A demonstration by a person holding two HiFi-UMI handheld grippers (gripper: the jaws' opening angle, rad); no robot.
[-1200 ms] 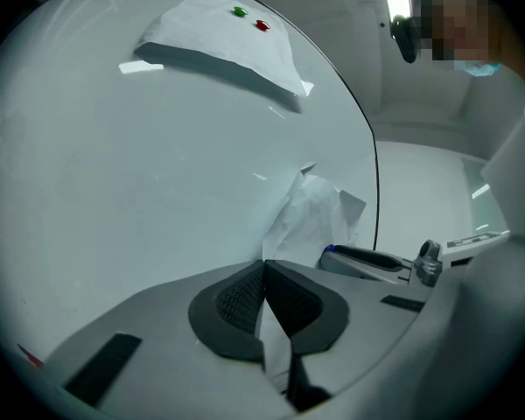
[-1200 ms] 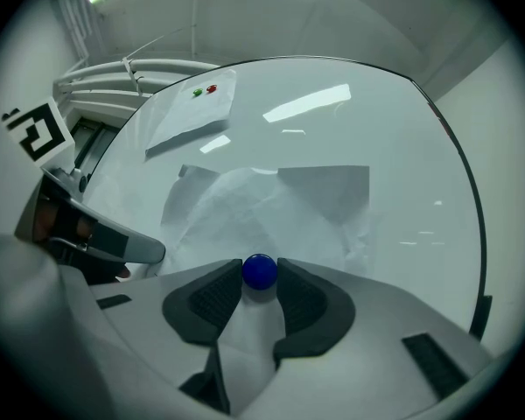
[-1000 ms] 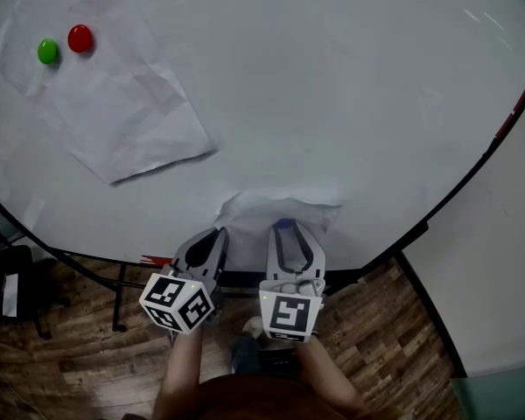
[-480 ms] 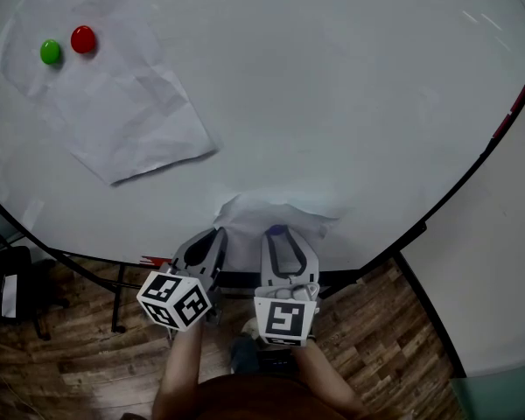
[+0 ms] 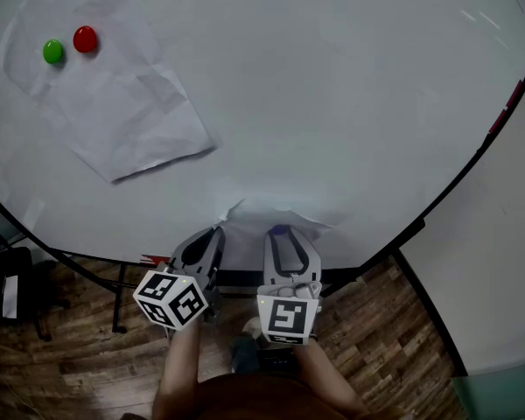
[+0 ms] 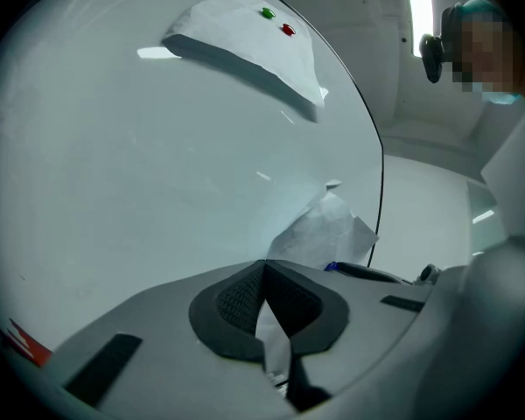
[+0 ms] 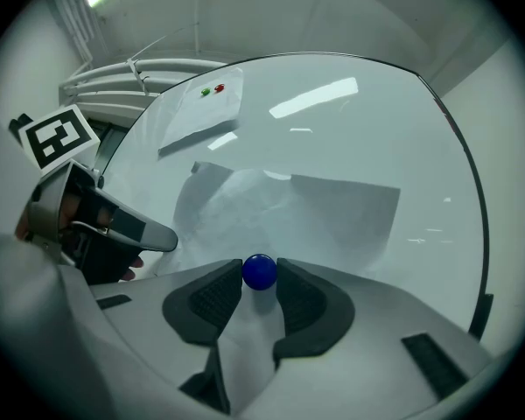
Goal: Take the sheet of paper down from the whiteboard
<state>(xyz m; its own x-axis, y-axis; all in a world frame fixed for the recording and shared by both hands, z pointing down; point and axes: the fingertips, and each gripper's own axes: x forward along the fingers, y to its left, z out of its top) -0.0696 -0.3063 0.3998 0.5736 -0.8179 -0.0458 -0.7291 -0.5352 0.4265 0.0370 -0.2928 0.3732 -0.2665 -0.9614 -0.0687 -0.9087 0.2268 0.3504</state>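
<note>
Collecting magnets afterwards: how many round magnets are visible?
3: green round magnet and red round magnet on the upper-left paper sheet; blue round magnet in the right gripper. Others may be hidden.

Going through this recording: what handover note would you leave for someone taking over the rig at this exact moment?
Left gripper: shut on the lower sheet of paper, at its left part.
Right gripper: shut on the blue magnet that sits on that sheet.
The sheet is crumpled at the whiteboard's bottom edge. A second sheet sits upper left under a green magnet and a red magnet.
Done: both grips taken.
Left: pull the blue magnet off and take the sheet away.
</note>
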